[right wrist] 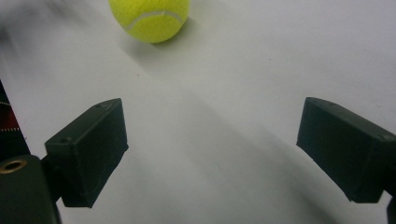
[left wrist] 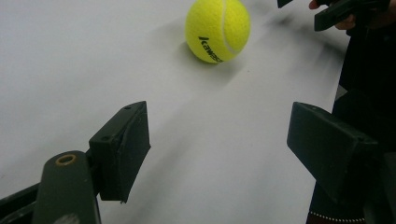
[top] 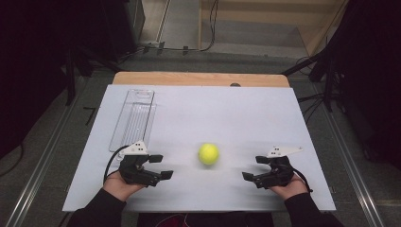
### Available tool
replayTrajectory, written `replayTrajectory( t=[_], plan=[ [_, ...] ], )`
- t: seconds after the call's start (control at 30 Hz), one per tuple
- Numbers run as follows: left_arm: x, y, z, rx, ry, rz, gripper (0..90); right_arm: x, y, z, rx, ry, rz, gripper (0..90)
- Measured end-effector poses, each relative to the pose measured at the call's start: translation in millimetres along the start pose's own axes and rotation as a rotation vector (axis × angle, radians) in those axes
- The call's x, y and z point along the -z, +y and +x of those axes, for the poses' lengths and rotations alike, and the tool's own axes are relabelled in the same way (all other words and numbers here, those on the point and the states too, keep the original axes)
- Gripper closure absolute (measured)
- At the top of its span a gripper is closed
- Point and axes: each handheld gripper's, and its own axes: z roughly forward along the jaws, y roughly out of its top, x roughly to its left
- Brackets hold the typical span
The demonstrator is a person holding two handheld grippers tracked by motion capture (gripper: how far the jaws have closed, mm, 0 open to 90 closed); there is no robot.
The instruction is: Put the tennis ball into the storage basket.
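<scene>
White tabletop (top: 265, 123) carries a tennis ball (top: 208, 153) between left gripper (top: 160, 166) and right gripper (top: 253, 167), jaws wide.

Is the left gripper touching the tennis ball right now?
Apart. In the left gripper view, bare white table lies between the open jaws of the left gripper and the tennis ball farther ahead.

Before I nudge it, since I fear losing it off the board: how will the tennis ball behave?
The tennis ball is round and sits free on the flat white board, so it will likely roll at a touch. Its fuzzy felt probably grips well, and it looks light.
</scene>
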Motion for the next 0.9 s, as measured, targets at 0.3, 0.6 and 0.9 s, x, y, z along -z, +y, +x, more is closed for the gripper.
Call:
replayTrajectory(
  t=[0.3, 0.6, 0.9],
  plan=[
    [-4.6, 9.8, -3.8, -0.012, 0.002, 0.02, 17.3, -0.1, 0.1, 0.0, 0.001, 0.0, 0.001, 6.8],
    [-11.8, 25.1, -2.5, 0.007, 0.002, 0.038, 0.0, 0.2, 0.4, 0.1, 0.0, 0.0, 0.001, 6.8],
    [-17.6, 36.6, 0.3, -0.006, 0.003, 0.051, 0.0, 0.2, 0.4, 0.2, 0.004, 0.002, 0.002, 6.8]
  ],
)
